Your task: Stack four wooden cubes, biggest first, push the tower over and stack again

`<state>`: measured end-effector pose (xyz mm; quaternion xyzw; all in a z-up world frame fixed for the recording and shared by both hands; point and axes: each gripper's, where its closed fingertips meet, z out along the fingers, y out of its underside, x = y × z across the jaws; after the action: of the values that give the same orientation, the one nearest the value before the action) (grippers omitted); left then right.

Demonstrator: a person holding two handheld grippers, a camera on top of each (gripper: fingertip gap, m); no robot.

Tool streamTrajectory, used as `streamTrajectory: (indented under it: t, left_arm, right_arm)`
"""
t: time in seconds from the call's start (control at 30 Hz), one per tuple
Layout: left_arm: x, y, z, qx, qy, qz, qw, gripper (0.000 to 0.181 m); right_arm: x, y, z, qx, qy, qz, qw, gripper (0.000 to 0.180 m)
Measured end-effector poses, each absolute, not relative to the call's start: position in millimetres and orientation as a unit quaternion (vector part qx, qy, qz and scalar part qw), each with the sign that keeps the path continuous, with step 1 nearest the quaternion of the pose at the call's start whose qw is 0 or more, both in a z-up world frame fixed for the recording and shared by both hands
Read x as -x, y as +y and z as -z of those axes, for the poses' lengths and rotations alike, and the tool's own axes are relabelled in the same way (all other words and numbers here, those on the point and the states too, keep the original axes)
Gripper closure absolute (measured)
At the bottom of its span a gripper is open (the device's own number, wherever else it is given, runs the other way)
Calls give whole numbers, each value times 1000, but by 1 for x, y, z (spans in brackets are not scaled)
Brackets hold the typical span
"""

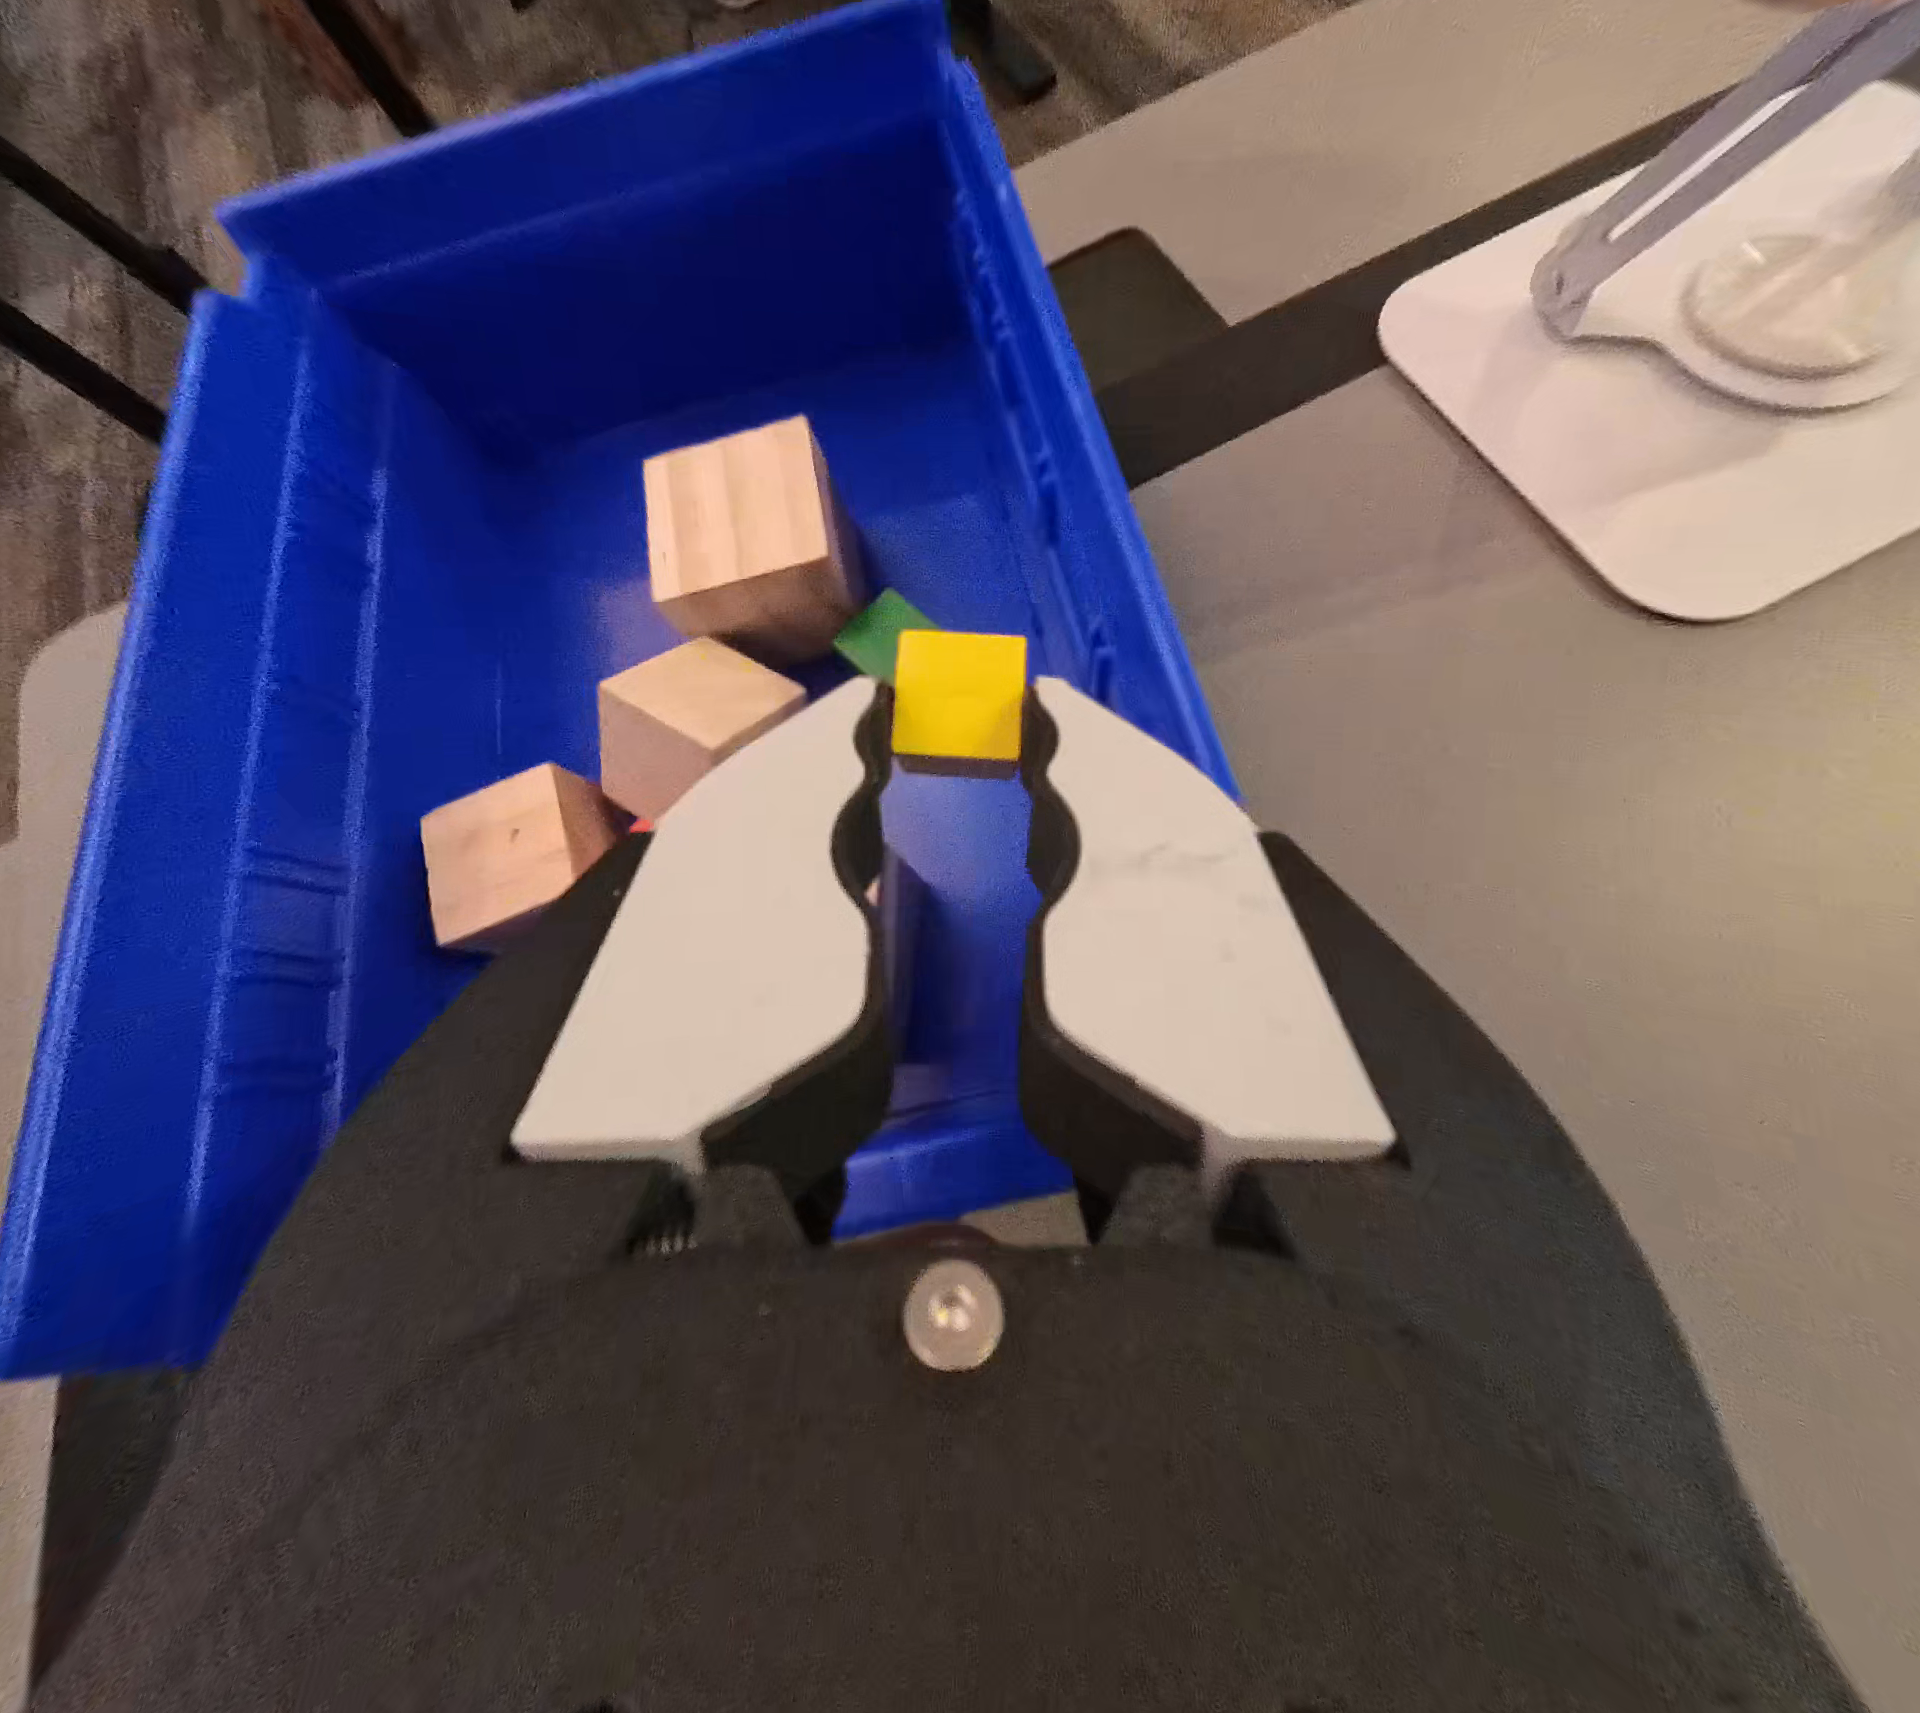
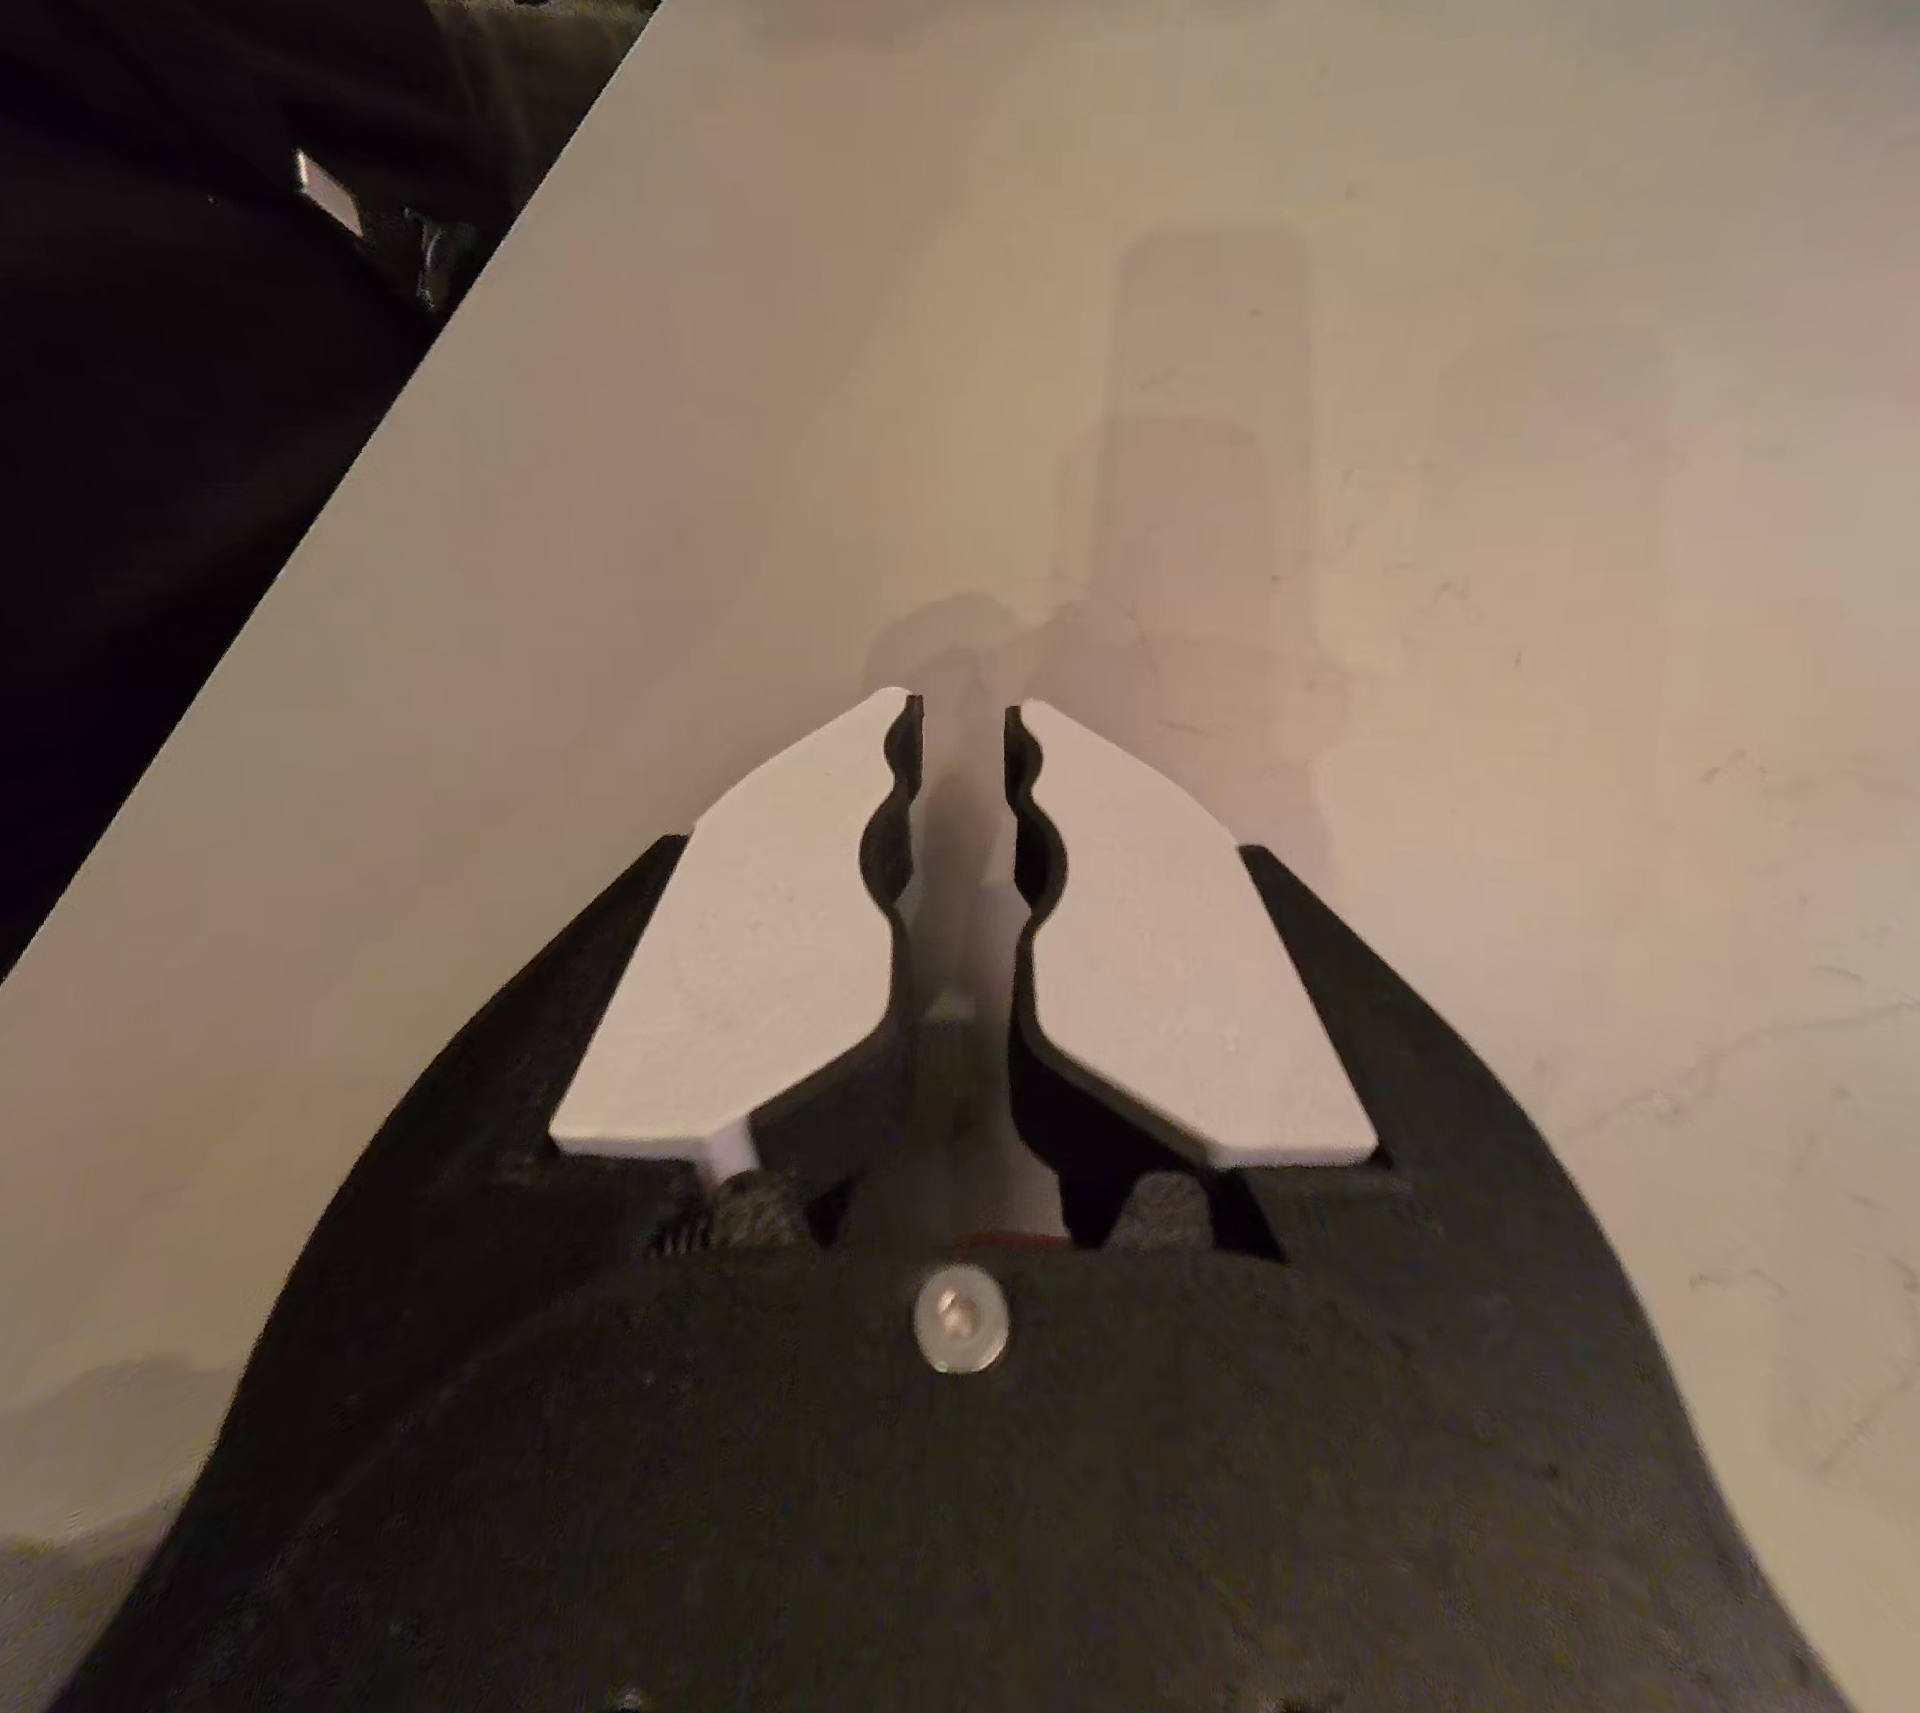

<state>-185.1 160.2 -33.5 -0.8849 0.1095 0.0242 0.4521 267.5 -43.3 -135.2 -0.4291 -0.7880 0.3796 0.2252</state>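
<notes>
Wooden cubes lie inside the blue plastic bin (image 1: 343,728), which serves as the landmark. The largest plain cube (image 1: 743,525) sits near the bin's middle, a medium plain cube (image 1: 686,718) just nearer the camera from it, and a third plain cube (image 1: 509,853) nearer again, toward the bin's left wall. A green block (image 1: 878,629) peeks out at the big cube's right corner, close to the bin's right wall.

The left gripper (image 1: 958,718) is clenched on a small yellow cube (image 1: 958,695), pinched at its tips on two opposite side faces and held above the bin floor beside the right wall. The right gripper (image 2: 961,718) hangs over the bare pale table (image 2: 1143,209), apart from the bin, its jaws parted by a narrow gap with nothing between them.

These blocks look rigid, light and dry; the flat parallel faces should take a firm pinch without crushing. The painted yellow faces may be slicker than the raw wood, so a centred grip on opposite sides, low enough to stop it pivoting, seems wise. The big cube probably needs the jaws spread wide and squared to its faces.
</notes>
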Motion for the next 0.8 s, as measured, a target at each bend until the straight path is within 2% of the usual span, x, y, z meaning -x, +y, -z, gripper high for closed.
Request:
streamTrajectory:
  t: [0.07, 0.23, 0.3, 0.43, 0.47, 0.53, 0.6, 0.63, 0.7, 0.73, 0.77, 0.8]
  left_arm:
    - [212, 159, 47, 903, 52, -69, 422, 79]
    - [186, 121, 8, 857, 39, -101, 504, 63]
    - [158, 99, 6, 853, 58, -113, 506, 55]
    - [66, 68, 21, 850, 127, -70, 506, 56]
    - [39, 64, 30, 851, 143, -46, 504, 55]
    - [-17, 60, 56, 854, 185, 2, 487, 60]
    - [-58, 61, 88, 865, 214, 28, 453, 62]
    - [-75, 62, 102, 870, 229, 43, 436, 68]
    - [-100, 71, 119, 875, 226, 78, 420, 75]
    - [-110, 74, 128, 875, 234, 101, 411, 86]
    - [-111, 82, 136, 885, 214, 99, 402, 88]
    - [-98, 94, 145, 902, 165, 56, 395, 106]
  right_arm:
    - [-266, -42, 134, 433, -785, -379, 229, 164]
    - [-261, -33, 132, 450, -768, -382, 247, 160]
    - [-254, -22, 127, 471, -749, -386, 262, 148]
    - [-249, 10, 120, 547, -693, -371, 287, 128]
    - [-248, 17, 116, 567, -676, -361, 303, 120]
    - [-247, 40, 114, 620, -634, -321, 332, 119]
    - [-248, 56, 119, 667, -603, -299, 320, 110]
    - [-248, 63, 122, 687, -584, -296, 316, 113]
    - [-247, 78, 128, 714, -558, -285, 312, 105]
    - [-250, 85, 136, 731, -552, -263, 302, 100]
    - [-255, 89, 145, 748, -552, -234, 283, 88]
    - [-257, 90, 151, 754, -556, -222, 270, 83]
